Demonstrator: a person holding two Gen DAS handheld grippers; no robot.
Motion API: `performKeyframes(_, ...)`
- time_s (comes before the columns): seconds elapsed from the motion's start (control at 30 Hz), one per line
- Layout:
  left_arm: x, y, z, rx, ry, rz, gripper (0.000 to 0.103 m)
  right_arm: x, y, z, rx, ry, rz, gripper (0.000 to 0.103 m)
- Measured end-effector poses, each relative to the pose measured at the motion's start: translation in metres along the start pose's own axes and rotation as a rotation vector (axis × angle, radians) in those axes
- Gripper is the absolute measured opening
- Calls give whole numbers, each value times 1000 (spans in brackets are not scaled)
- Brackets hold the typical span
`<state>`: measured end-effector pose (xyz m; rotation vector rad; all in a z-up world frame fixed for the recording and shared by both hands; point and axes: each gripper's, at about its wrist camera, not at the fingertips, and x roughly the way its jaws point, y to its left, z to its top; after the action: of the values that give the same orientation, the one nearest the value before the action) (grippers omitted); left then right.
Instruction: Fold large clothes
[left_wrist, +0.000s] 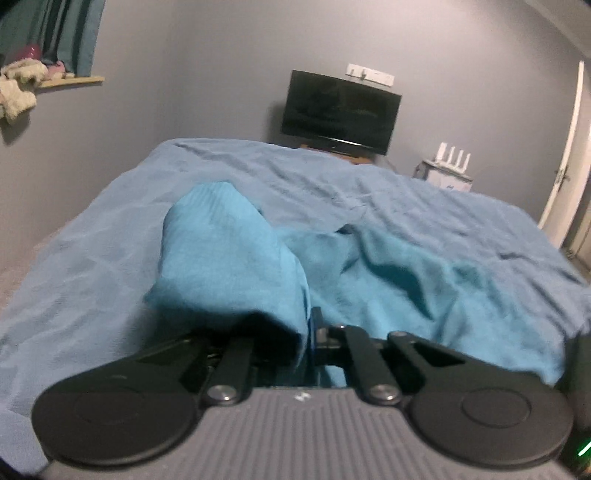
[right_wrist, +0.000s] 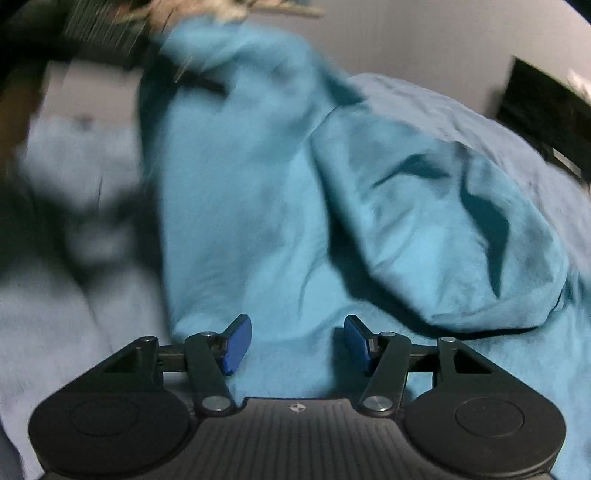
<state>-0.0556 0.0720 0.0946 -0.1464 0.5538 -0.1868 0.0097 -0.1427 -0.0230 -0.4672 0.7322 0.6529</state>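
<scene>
A bright turquoise garment (left_wrist: 388, 266) lies crumpled on a bed with a light blue cover (left_wrist: 110, 236). My left gripper (left_wrist: 308, 332) is shut on a fold of the turquoise garment, which bunches up over its left finger and hides it. In the right wrist view the garment (right_wrist: 258, 184) fills the middle, with one part pulled up toward the top left. My right gripper (right_wrist: 295, 343) is open just above the cloth, its blue pads (right_wrist: 236, 343) apart with nothing between them.
A dark TV (left_wrist: 340, 110) stands past the far end of the bed against a grey wall. A white router (left_wrist: 452, 155) sits to its right, a white door (left_wrist: 565, 155) at far right. A shelf with cloths (left_wrist: 22, 81) is at upper left.
</scene>
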Motion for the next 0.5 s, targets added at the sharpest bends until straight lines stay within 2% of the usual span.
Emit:
performKeyframes(0.17,-12,-36,0,130,-19,-62,0,1,1,-11,43,45,17,58)
performKeyframes(0.33,-21,-76,2,277,-62,-124,0,-7,-6,-7,115,43,59,58)
performKeyframes(0.43,-25,-87,-1,331,-82,-138,0,-25,-21,-4,195,-10,111,55)
performKeyframes(0.5,-25,-92,-3,350,-78,-140,0,-46,-42,-2,285,-102,133,54)
